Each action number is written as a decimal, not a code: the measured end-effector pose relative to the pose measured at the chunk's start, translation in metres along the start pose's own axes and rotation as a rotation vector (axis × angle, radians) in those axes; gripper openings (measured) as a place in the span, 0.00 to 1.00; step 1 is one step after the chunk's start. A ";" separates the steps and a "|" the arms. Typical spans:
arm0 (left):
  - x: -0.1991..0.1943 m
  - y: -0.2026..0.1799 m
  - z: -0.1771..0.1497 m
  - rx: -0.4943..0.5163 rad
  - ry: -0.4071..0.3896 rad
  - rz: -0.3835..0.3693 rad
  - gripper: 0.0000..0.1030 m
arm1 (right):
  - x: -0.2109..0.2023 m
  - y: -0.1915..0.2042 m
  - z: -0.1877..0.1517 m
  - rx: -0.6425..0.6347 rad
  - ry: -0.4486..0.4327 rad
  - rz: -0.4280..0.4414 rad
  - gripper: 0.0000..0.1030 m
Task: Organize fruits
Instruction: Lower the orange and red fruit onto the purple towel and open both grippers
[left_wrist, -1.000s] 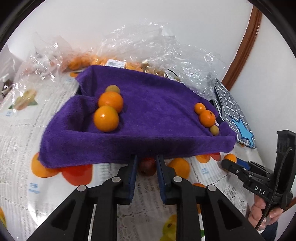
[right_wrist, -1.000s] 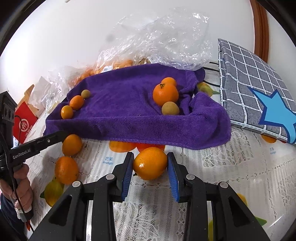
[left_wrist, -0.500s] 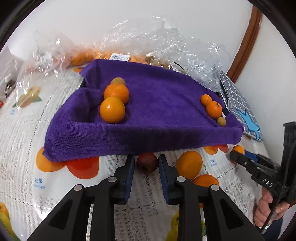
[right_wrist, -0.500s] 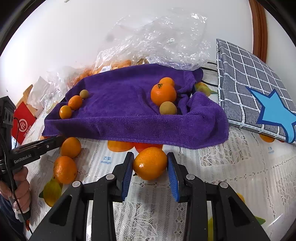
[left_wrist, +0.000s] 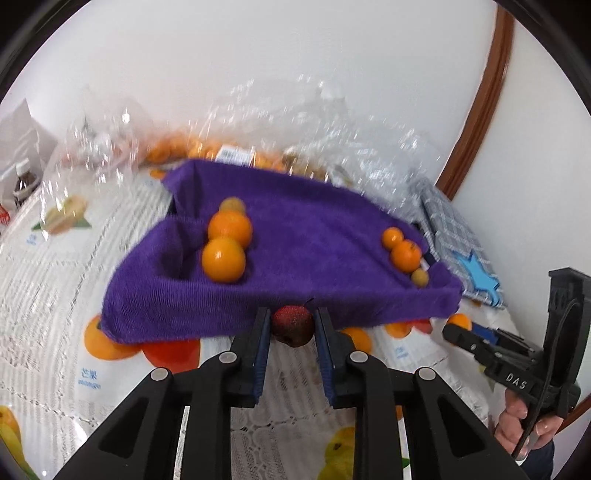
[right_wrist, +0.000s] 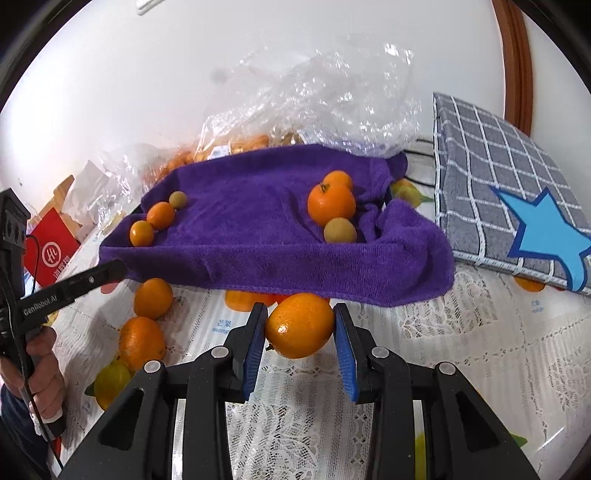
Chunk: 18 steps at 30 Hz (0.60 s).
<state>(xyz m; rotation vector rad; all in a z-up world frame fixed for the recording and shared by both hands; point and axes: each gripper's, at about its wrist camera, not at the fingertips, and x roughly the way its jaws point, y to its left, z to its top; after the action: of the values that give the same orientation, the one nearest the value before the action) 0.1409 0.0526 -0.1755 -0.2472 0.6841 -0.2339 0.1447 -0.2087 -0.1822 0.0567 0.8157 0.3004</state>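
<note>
My left gripper (left_wrist: 291, 325) is shut on a small dark red fruit (left_wrist: 293, 325), held just in front of the near edge of the purple towel (left_wrist: 314, 240). On the towel's left side lie two oranges (left_wrist: 223, 258) and a small tan fruit (left_wrist: 232, 204); at its right edge sit two small oranges (left_wrist: 405, 255) and another tan fruit (left_wrist: 420, 277). My right gripper (right_wrist: 300, 328) is shut on a large orange (right_wrist: 300, 325) before the same towel (right_wrist: 258, 221). Two loose oranges (right_wrist: 153, 298) lie on the tablecloth to its left.
A crumpled clear plastic bag (right_wrist: 332, 96) with more oranges lies behind the towel against the white wall. A grey checked cushion with a blue star (right_wrist: 517, 206) sits at the right. A red packet (right_wrist: 50, 251) lies at the left. The lace tablecloth (right_wrist: 480, 350) has printed fruit pictures.
The left gripper has lifted the dark red fruit off the tablecloth and tipped up toward the towel's edge. The right gripper keeps its hold on the large orange, nearly still.
</note>
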 end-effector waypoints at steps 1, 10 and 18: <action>-0.002 0.000 0.001 0.000 -0.015 -0.001 0.22 | -0.002 0.001 0.000 -0.006 -0.011 0.004 0.35; -0.012 0.017 0.007 -0.070 -0.081 0.031 0.22 | -0.018 0.006 0.007 -0.012 -0.089 0.080 0.35; -0.020 0.034 0.013 -0.130 -0.127 0.062 0.22 | -0.005 0.017 0.042 -0.062 -0.052 0.053 0.35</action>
<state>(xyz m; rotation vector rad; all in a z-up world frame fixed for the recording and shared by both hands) 0.1383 0.0925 -0.1643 -0.3616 0.5809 -0.1137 0.1681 -0.1910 -0.1468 0.0278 0.7538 0.3725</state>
